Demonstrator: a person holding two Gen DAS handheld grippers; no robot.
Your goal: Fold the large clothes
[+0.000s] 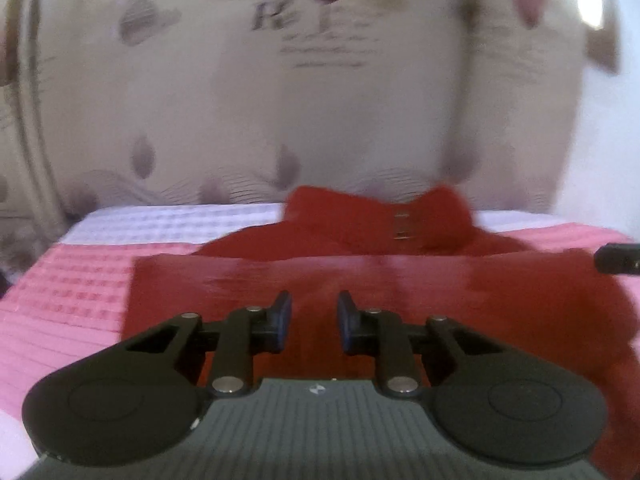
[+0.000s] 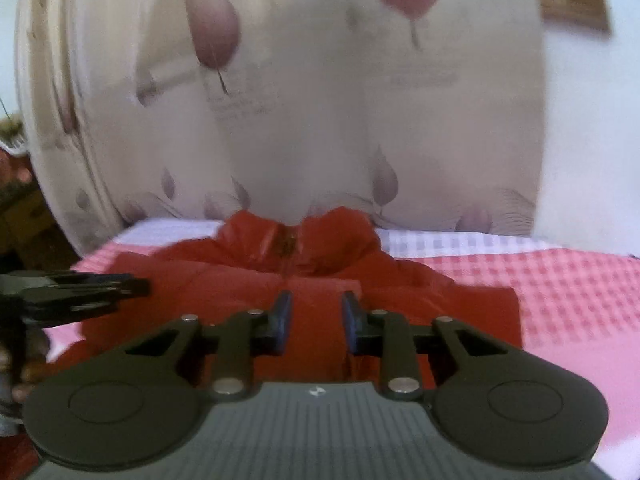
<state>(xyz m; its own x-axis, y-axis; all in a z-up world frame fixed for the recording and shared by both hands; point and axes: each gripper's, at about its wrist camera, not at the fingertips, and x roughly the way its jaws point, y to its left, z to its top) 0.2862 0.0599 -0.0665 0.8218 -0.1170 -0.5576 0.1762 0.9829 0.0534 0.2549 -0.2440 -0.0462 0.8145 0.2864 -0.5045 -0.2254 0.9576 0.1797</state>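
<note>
Behind everything, filling the top of both views, hangs a big cream curtain with purple leaf shapes (image 1: 280, 100). It is only the backdrop.

Below it lies the bed with a pink and white checked cover (image 1: 80, 288), wide and flat, so I think it gives room to lay clothes out.

On the bed, in the middle of both views, rests the shiny red puffy jacket (image 1: 360, 280). Its collar sits at the far side near the curtain, with a zip running down the front (image 2: 286, 256). A flat red part lies across the body like a band, so the sides look folded in already, and I guess more folding is left.

At the bottom middle of the left view, the left black gripper with blue pads (image 1: 314, 320) points forward and a bit down, over the red band. Its jaws stand a little apart and nothing is between them; it holds nothing.

At the bottom middle of the right view, the right black gripper with blue pads (image 2: 316, 320) is tipped the same way, over the middle of the jacket. Its jaws also stand a little apart and grip nothing. The left one shows at the left edge there, side on, low over the jacket.

Both views are blurry.
</note>
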